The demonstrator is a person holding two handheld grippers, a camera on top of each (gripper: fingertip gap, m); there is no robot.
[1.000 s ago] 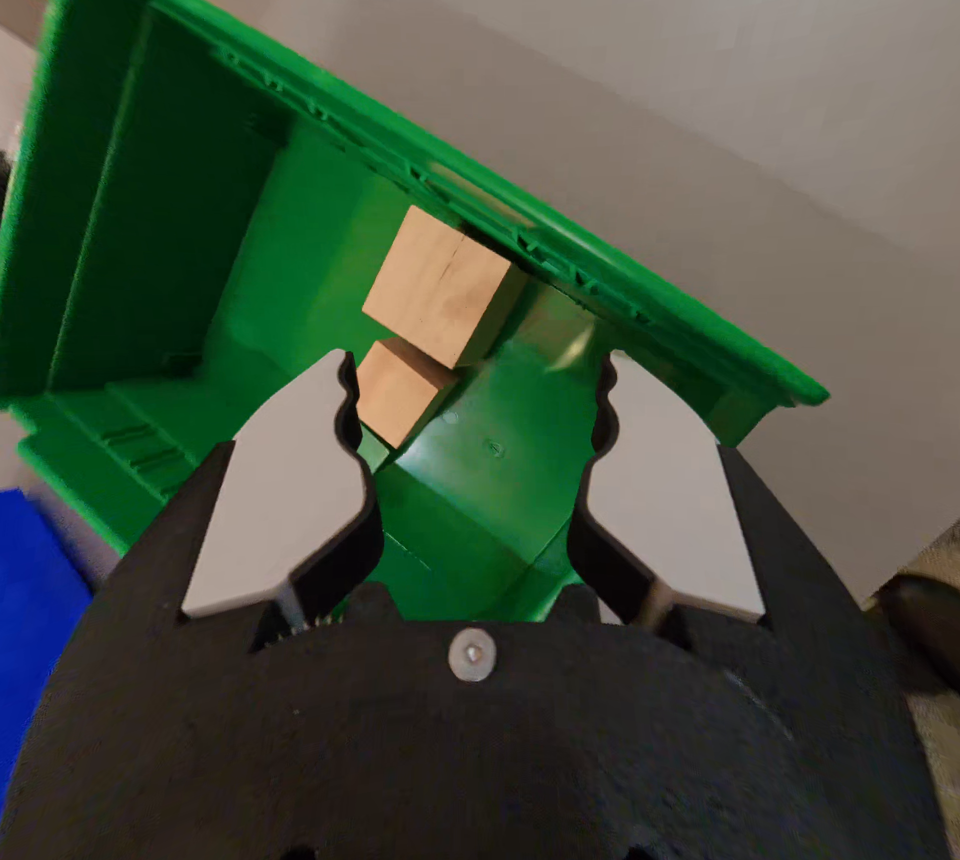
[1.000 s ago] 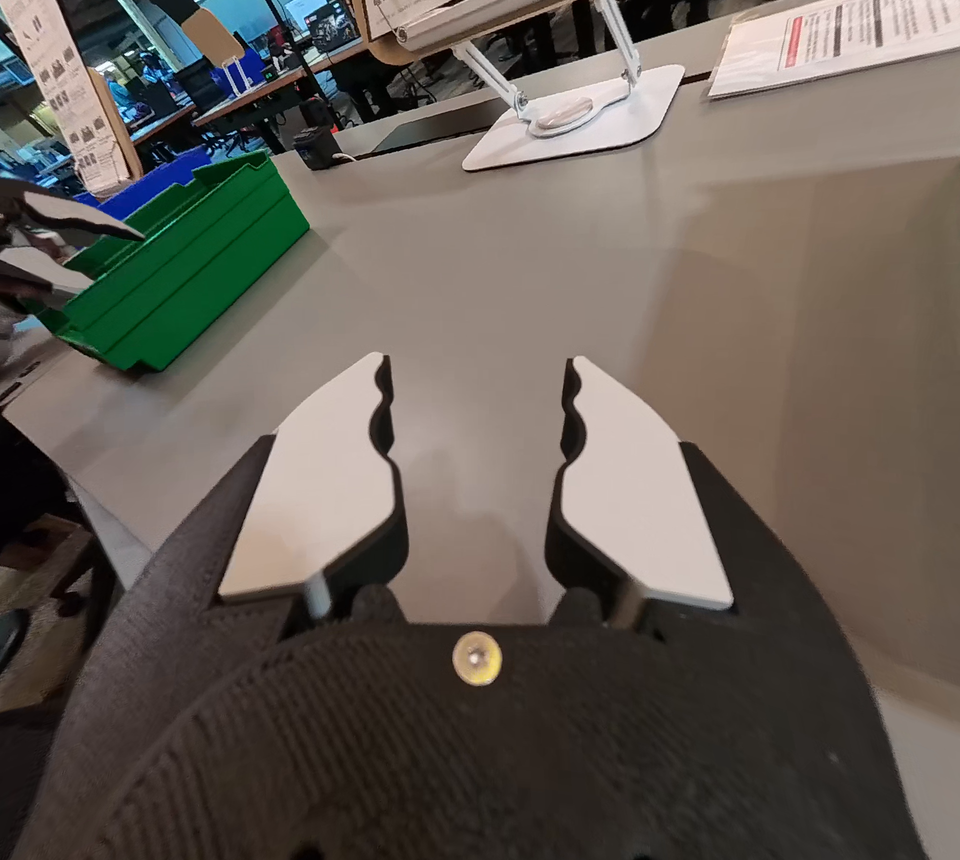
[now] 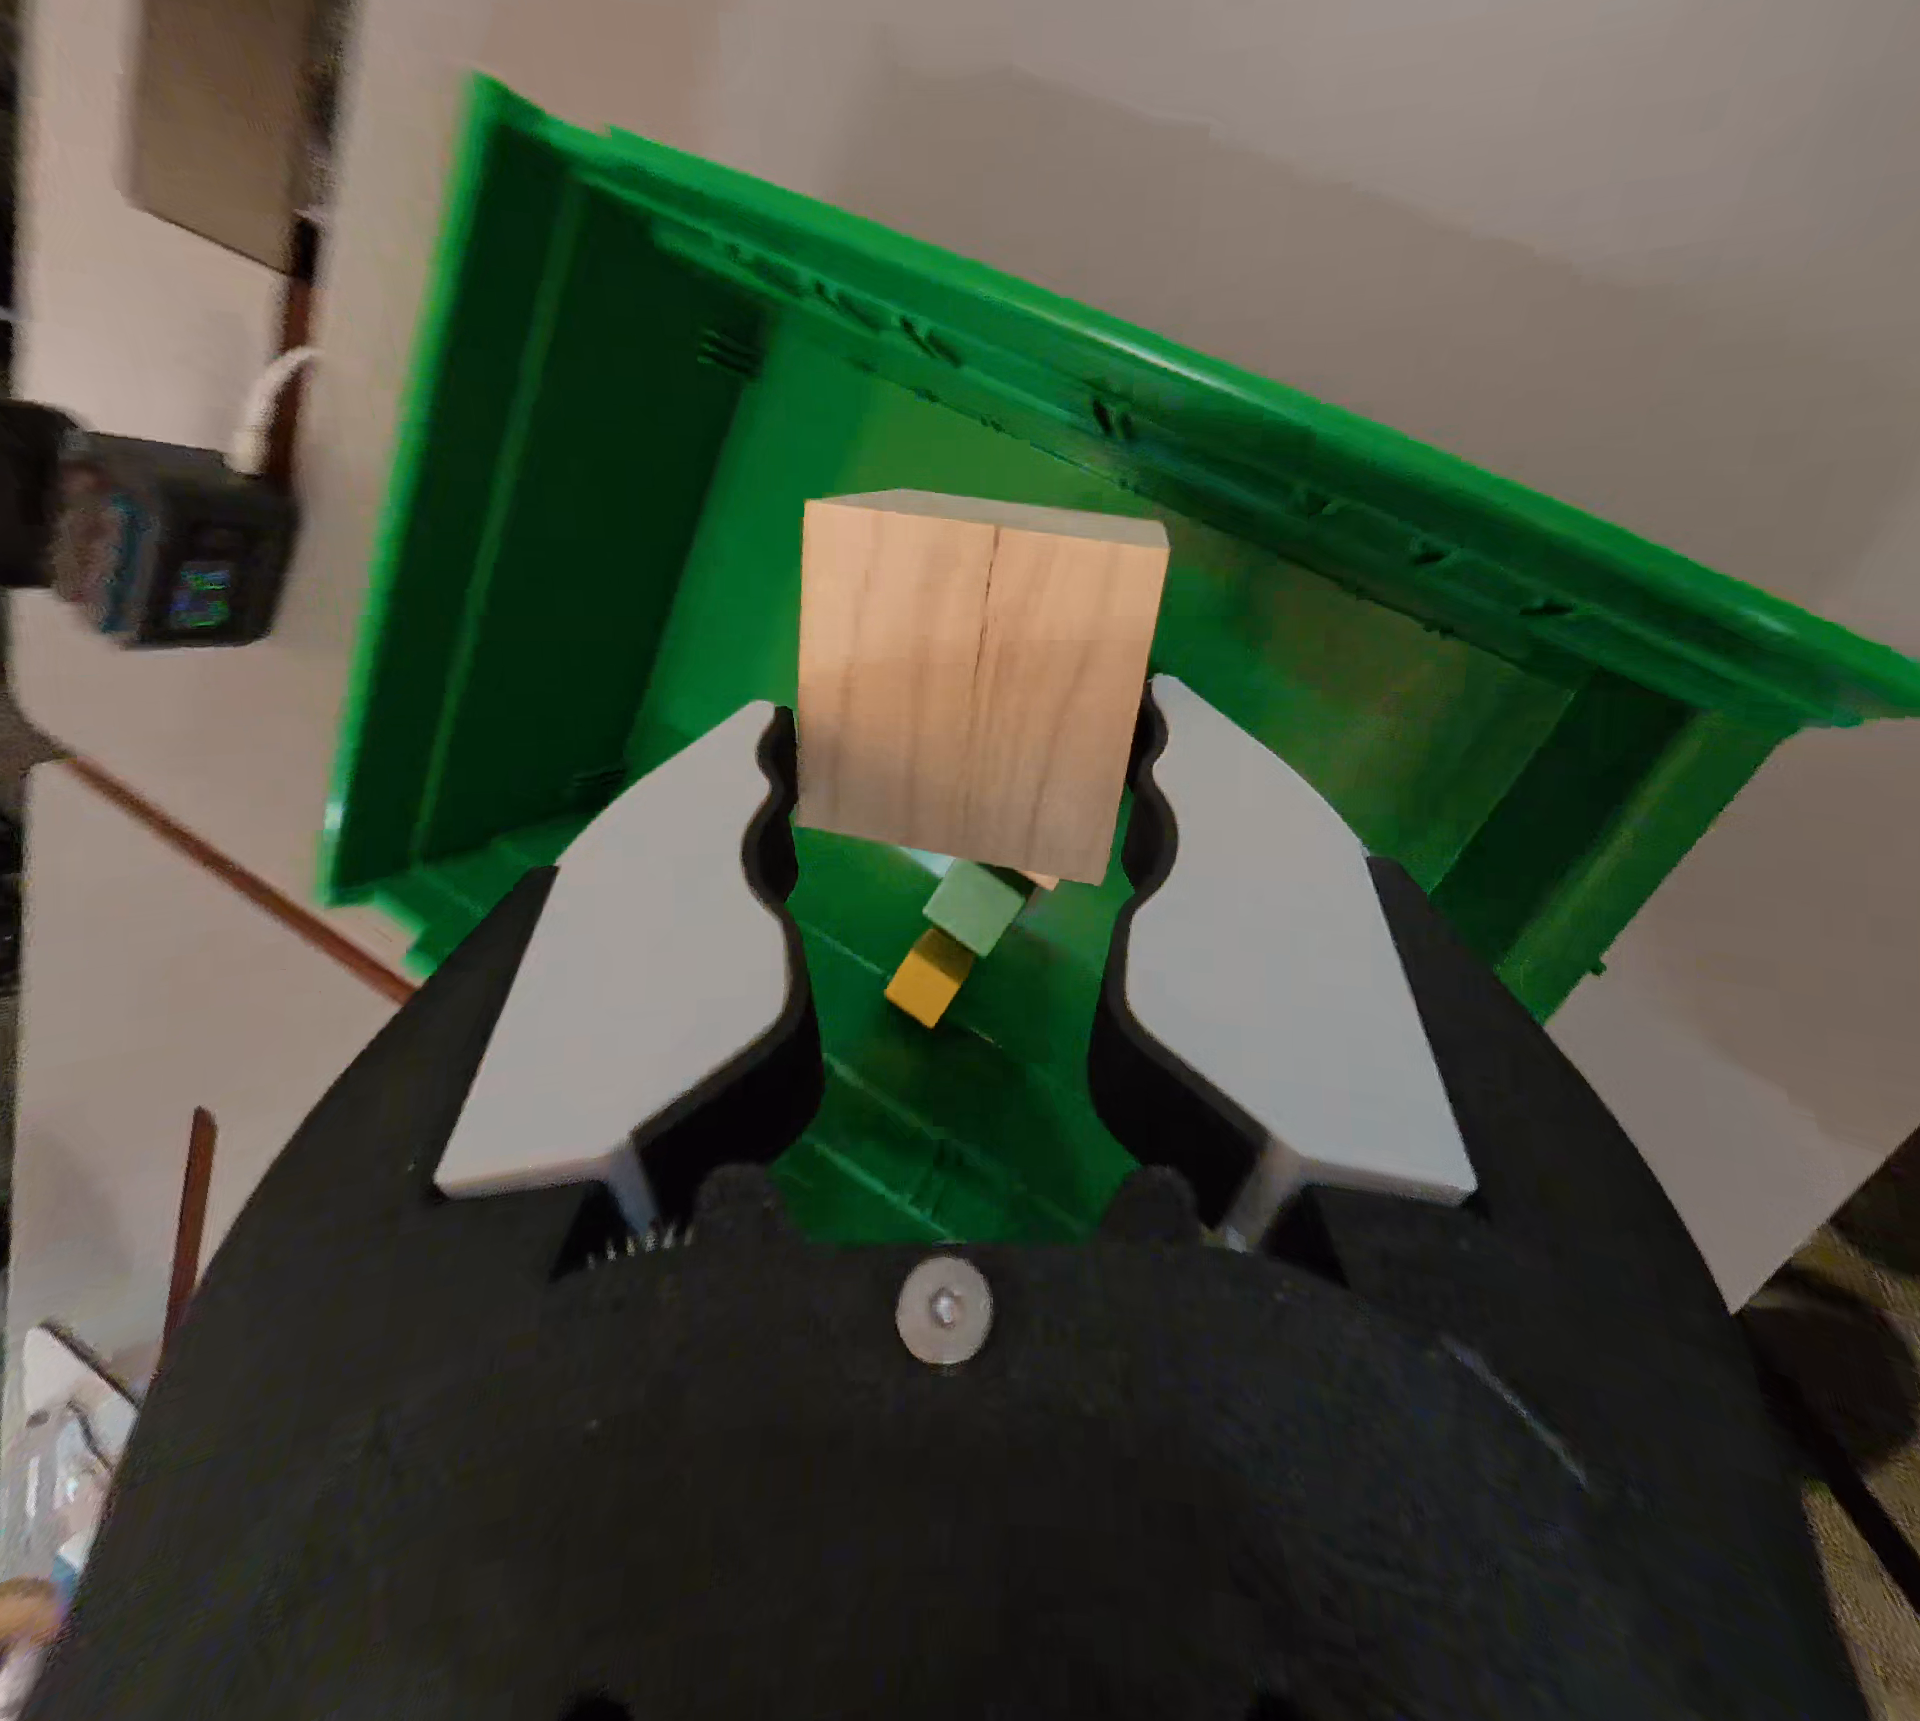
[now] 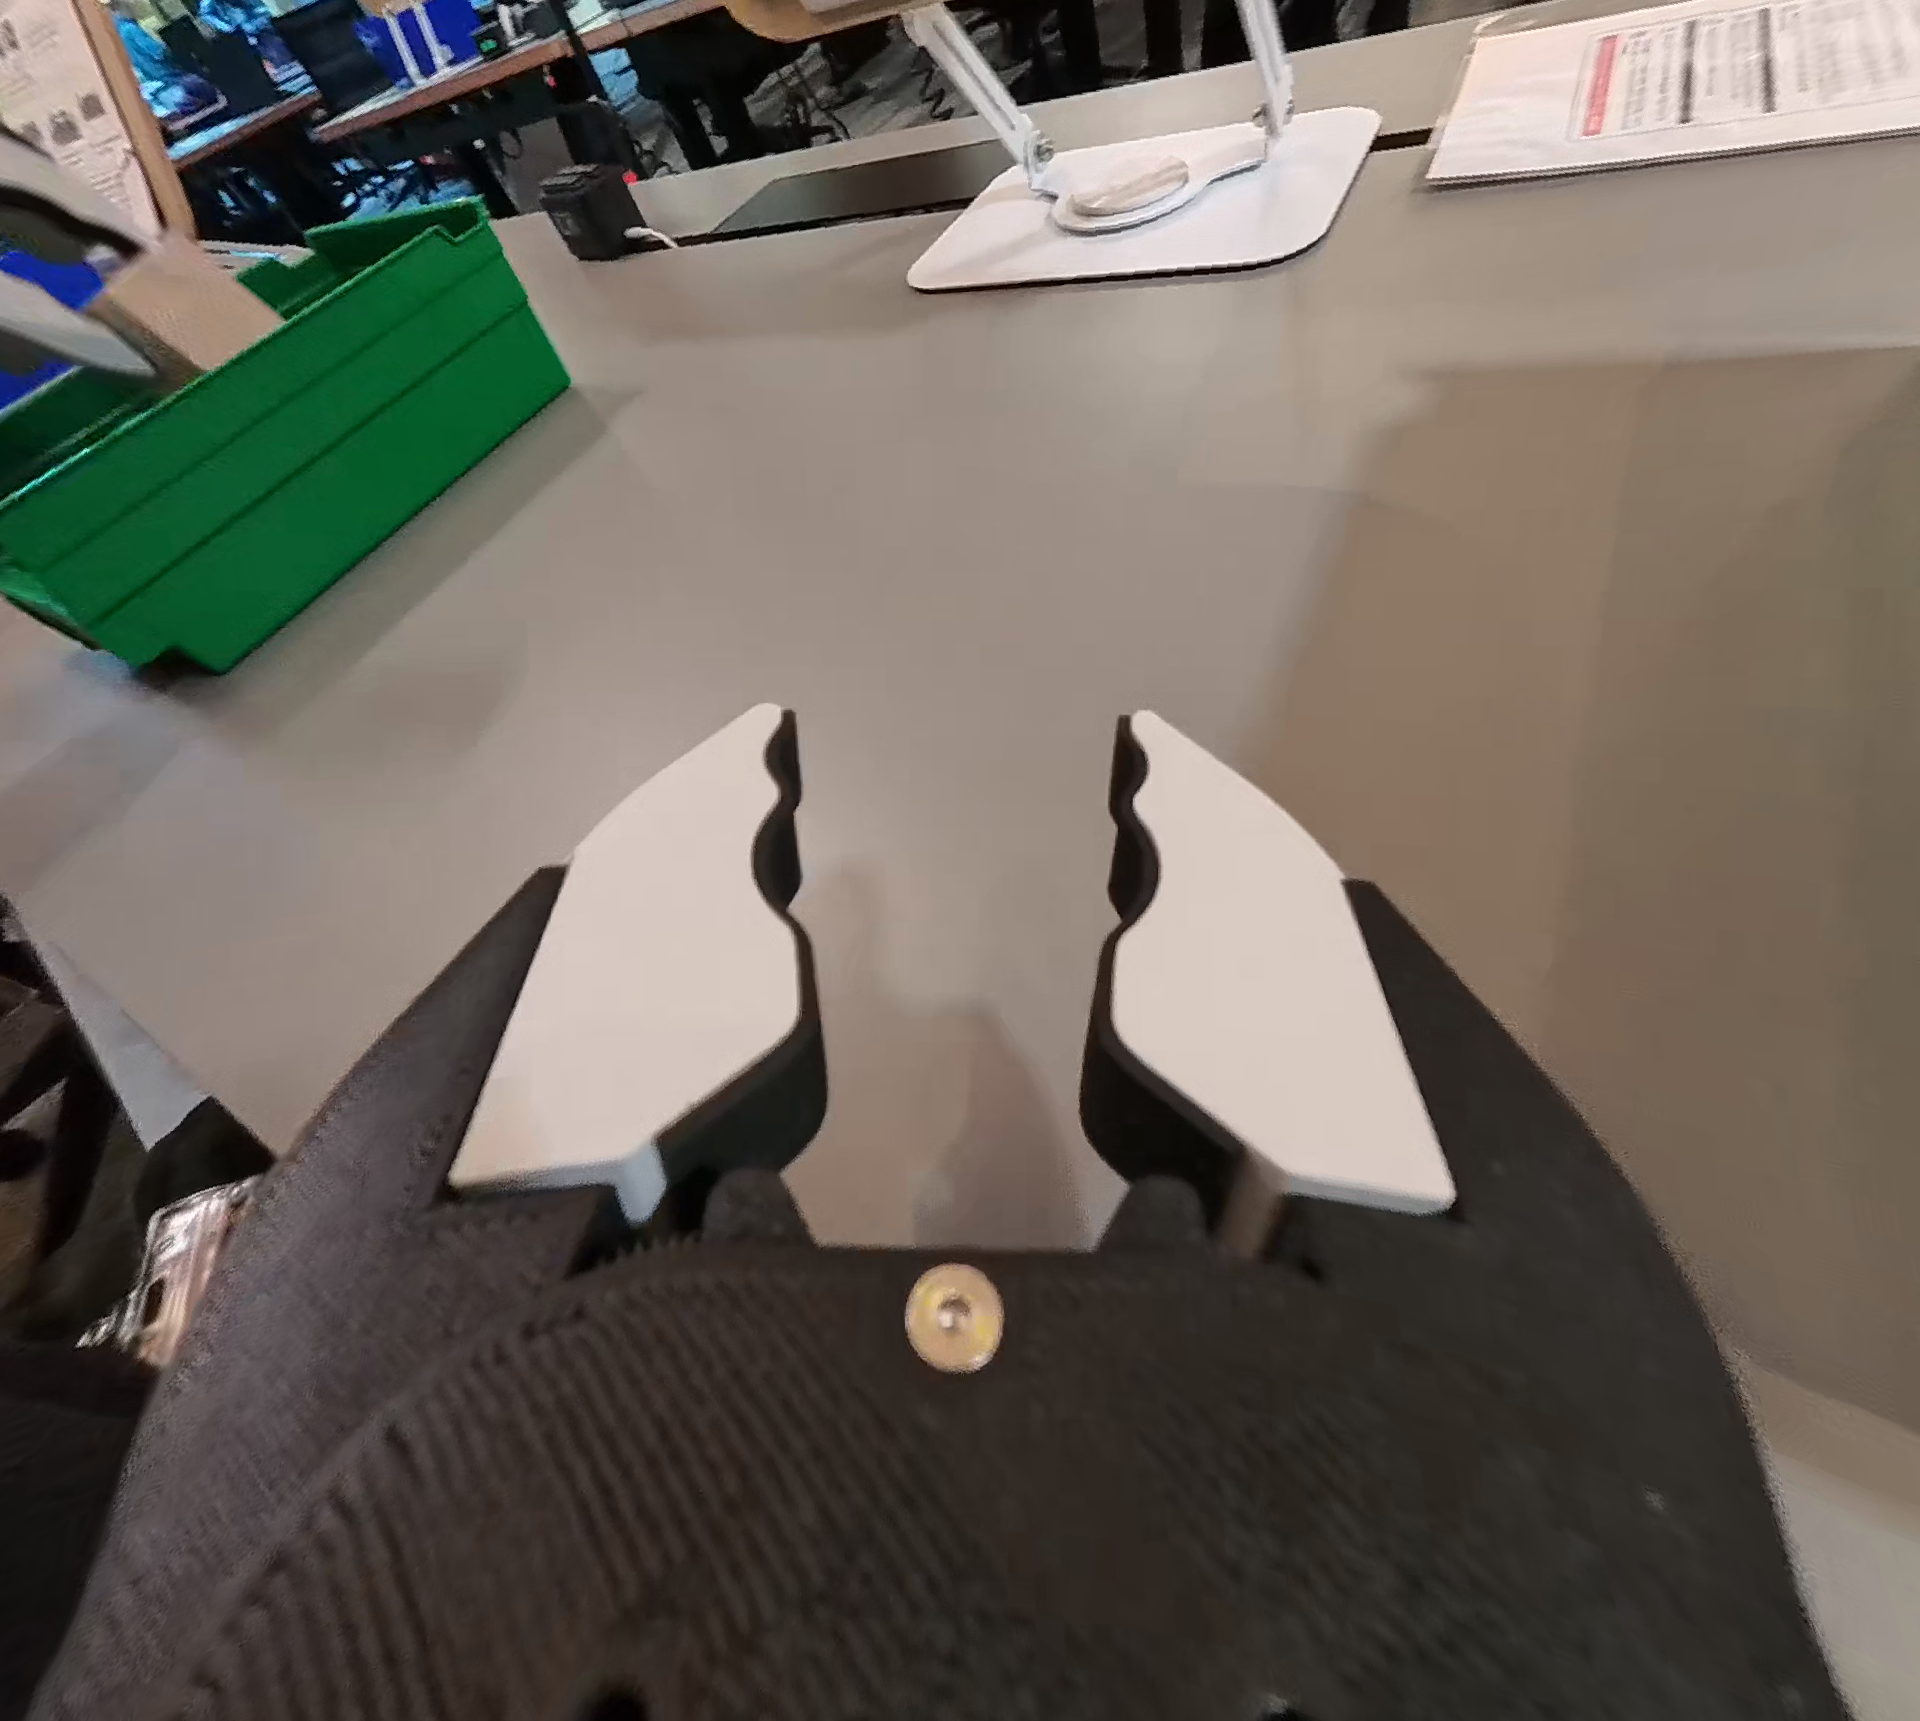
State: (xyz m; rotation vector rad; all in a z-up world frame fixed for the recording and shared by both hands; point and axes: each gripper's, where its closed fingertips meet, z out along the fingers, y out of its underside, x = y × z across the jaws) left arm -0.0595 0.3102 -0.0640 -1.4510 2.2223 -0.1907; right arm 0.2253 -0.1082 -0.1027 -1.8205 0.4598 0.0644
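My left gripper (image 3: 961, 721) is shut on a large plain wooden cube (image 3: 977, 684) and holds it above the green bin (image 3: 499, 591). Below the cube, on the bin floor, lie a small pale green cube (image 3: 971, 908) and a small yellow cube (image 3: 925, 985); a sliver of another wooden block (image 3: 1042, 882) shows behind them. In the right wrist view the left gripper (image 4: 62, 300) with the wooden cube (image 4: 192, 310) shows over the green bin (image 4: 281, 466) at far left. My right gripper (image 4: 956, 736) is open and empty above the grey table (image 4: 1039, 528).
A white stand (image 4: 1153, 196) holding a board sits at the table's back. A printed sheet (image 4: 1694, 82) lies at back right. A small black device (image 4: 587, 211) with a white cable sits behind the bin, also in the left wrist view (image 3: 171, 559). A blue bin (image 4: 26, 269) lies beyond the green one.
My left gripper has shut on the large wooden cube and lifted it off the bin floor, uncovering the small green and yellow cubes. My right gripper has stayed open, shifting slightly.
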